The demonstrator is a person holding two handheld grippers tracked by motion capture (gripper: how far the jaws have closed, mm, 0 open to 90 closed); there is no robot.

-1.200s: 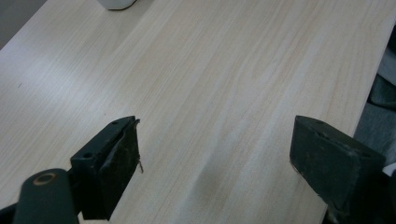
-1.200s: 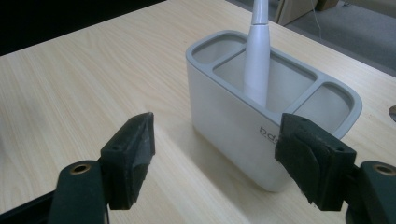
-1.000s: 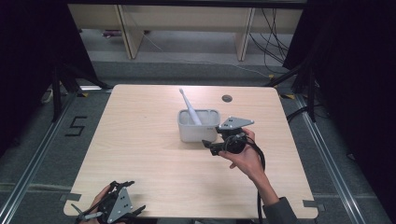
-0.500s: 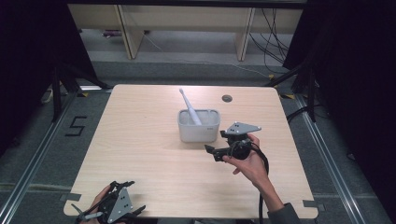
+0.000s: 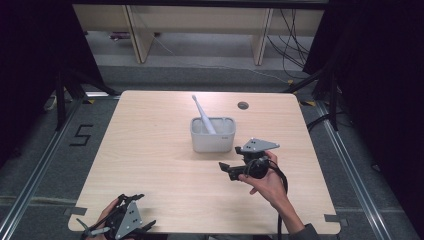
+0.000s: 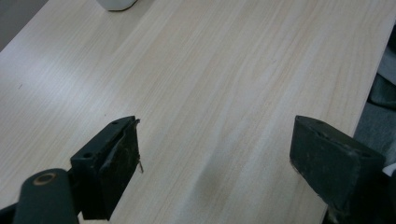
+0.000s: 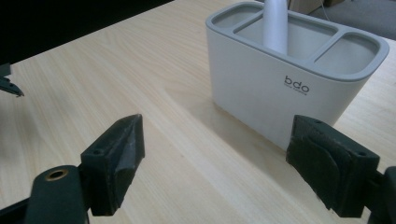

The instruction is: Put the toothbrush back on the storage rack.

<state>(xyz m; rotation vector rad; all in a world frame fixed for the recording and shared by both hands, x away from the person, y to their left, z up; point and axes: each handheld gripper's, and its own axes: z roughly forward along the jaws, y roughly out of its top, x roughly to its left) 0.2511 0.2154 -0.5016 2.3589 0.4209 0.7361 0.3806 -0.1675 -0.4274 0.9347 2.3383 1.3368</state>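
A white three-compartment holder (image 5: pixel 212 136) stands mid-table with a white toothbrush (image 5: pixel 202 114) leaning in its middle slot. My right gripper (image 5: pixel 226 170) sits just in front and to the right of the holder, held in a hand, pointing left. In the right gripper view the holder (image 7: pixel 280 88) and toothbrush handle (image 7: pixel 275 23) lie ahead, beyond the gripper (image 7: pixel 215 158). Its jaws have just been opening and are open with nothing between them. My left gripper (image 5: pixel 140 212) rests at the table's near left edge, and it (image 6: pixel 215 154) stands open over bare wood.
The wooden table (image 5: pixel 150 150) has a small round hole (image 5: pixel 243 105) at the back right. The holder's corner (image 6: pixel 114 3) peeks in at the top of the left gripper view. Wooden shelving (image 5: pixel 200 30) and cables stand beyond the far edge.
My right gripper has drawn back from the holder toward the near side and sunk a little. The left gripper has stayed put.
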